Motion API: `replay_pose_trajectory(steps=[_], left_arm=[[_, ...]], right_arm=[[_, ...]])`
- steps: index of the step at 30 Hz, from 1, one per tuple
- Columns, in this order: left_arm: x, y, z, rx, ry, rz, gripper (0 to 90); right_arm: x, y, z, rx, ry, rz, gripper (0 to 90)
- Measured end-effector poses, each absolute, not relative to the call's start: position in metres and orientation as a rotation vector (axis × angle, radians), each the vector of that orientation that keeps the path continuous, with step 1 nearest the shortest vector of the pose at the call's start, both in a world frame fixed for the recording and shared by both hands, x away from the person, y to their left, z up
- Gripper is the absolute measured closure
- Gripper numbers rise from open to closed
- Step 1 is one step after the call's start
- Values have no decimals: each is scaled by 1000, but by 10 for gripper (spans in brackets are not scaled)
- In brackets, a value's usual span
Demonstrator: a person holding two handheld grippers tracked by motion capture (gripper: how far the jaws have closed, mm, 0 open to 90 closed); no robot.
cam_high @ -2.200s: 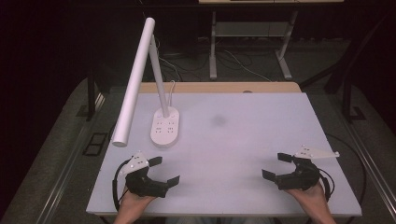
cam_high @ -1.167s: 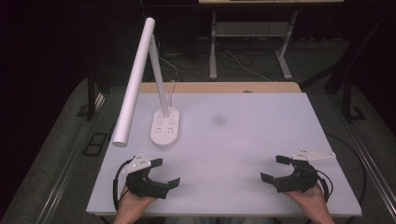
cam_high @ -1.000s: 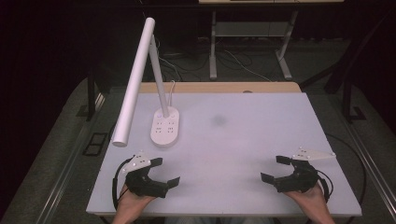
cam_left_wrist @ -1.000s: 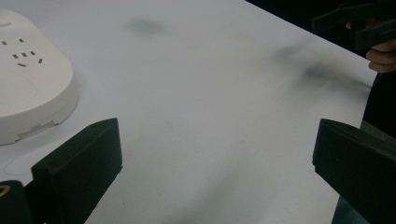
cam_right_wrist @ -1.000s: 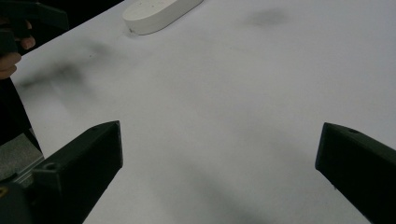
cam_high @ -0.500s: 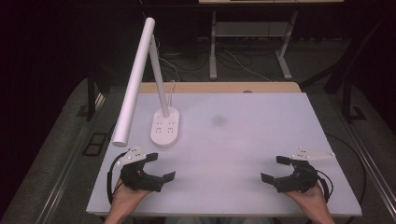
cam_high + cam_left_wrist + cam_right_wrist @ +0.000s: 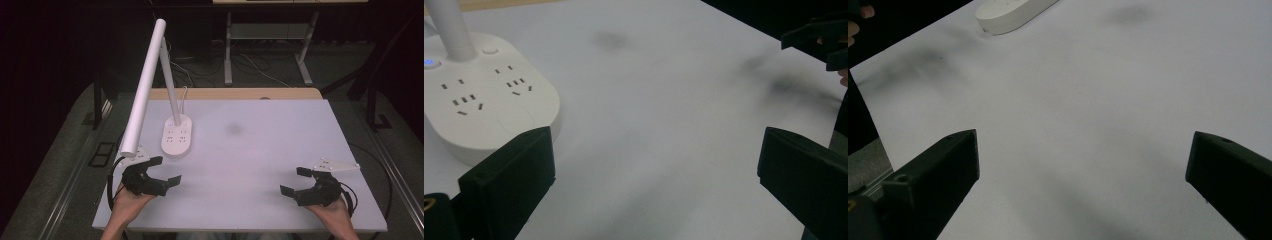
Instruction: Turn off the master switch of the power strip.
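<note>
both grippers rest low on the white surface (image 7: pixel 260 165), fingers spread wide and empty. the left gripper (image 7: pixel 159 172) sits just beside the lamp base (image 7: pixel 177 135); swinging it carelessly could likely knock the lamp head (image 7: pixel 144 85). the right gripper (image 7: pixel 299 181) lies well apart.

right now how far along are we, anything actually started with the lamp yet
Nothing looks done. The desk lamp stands untouched at the table's far left, a small blue light on its socket base. In hand: nothing; the left gripper sits open just short of the base, the right gripper open over bare tabletop. Any handling of the lamp is left.
</note>
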State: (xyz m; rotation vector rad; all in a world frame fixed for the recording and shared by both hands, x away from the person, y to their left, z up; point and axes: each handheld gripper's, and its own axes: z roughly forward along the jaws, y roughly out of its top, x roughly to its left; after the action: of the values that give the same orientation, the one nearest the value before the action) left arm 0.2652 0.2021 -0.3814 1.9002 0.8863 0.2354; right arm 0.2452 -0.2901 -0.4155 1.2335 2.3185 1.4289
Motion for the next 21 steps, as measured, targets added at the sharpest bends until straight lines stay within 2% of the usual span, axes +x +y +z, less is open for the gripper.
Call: replay_pose_trajectory(steps=[21], left_arm=[[290,216,-363,1957,906,243,6]], right_arm=[[245,-290,-416,1245,2315,1428,0]])
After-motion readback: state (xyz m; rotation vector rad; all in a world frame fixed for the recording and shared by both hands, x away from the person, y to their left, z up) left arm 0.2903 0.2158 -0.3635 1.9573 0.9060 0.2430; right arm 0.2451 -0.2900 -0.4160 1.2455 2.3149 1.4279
